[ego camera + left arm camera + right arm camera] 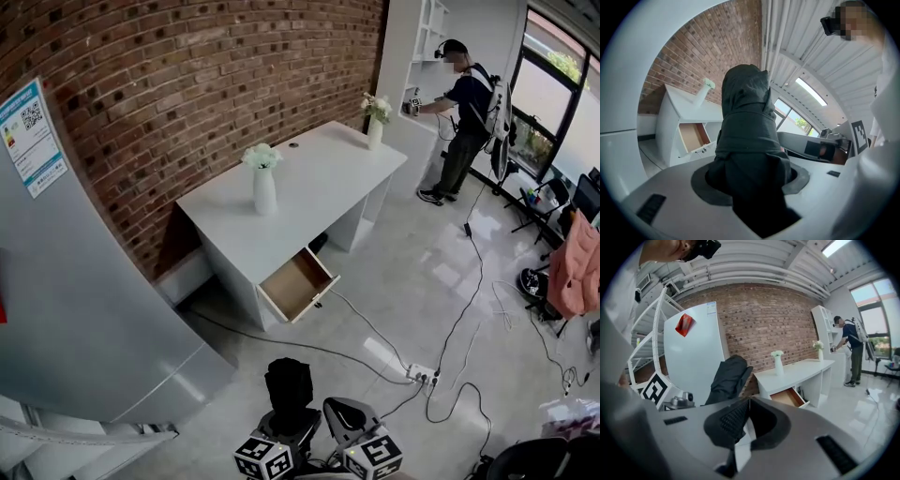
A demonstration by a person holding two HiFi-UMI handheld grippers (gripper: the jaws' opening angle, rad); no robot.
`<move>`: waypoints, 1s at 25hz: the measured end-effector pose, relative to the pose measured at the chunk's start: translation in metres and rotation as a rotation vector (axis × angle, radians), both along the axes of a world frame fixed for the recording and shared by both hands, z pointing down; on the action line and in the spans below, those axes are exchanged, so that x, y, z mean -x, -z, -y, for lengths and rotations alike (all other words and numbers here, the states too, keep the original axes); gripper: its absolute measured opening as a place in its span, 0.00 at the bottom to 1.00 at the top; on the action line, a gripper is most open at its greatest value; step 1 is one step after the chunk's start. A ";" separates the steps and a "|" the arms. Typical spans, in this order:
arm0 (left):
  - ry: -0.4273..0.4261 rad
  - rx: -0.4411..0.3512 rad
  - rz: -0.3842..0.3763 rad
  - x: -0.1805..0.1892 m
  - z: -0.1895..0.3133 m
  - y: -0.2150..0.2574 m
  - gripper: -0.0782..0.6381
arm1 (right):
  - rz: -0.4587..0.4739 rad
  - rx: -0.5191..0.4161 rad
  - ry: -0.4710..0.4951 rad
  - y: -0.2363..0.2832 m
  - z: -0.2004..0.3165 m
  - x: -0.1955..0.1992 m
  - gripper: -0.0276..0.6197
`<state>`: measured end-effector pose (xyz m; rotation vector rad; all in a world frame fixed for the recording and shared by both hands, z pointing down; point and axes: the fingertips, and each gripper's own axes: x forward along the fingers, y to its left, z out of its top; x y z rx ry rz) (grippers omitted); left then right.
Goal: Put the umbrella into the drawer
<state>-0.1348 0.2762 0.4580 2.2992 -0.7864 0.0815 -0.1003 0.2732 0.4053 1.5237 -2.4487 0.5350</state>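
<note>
Carry step: bench point(323, 178) drawer point(295, 284) open, umbrella point(289, 382) not yet in it.
Left hand-held gripper point(750, 174) clamps the folded umbrella, well short of the drawer (right hand-held gripper point(746, 401) closed, empty); the next move likely calls for closing in and lowering it inside.

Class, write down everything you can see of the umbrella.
The umbrella is black and folded, wrapped in matte, creased fabric that bunches into a rounded top. The left tongs clamp its lower end, and it juts out past them at a tilt. It is held in the air, well short of the open drawer. Nothing else touches it.
</note>
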 end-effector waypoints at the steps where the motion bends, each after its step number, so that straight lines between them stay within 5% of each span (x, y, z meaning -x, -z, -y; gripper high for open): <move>1: -0.006 0.011 -0.007 0.003 0.006 -0.002 0.44 | -0.009 0.003 -0.013 0.000 0.007 0.000 0.07; 11: -0.083 0.064 -0.050 0.025 0.042 -0.010 0.44 | -0.072 0.058 -0.106 -0.008 0.049 0.004 0.07; 25: -0.133 0.034 -0.051 0.030 0.053 0.002 0.44 | -0.067 0.041 -0.152 0.002 0.067 0.003 0.07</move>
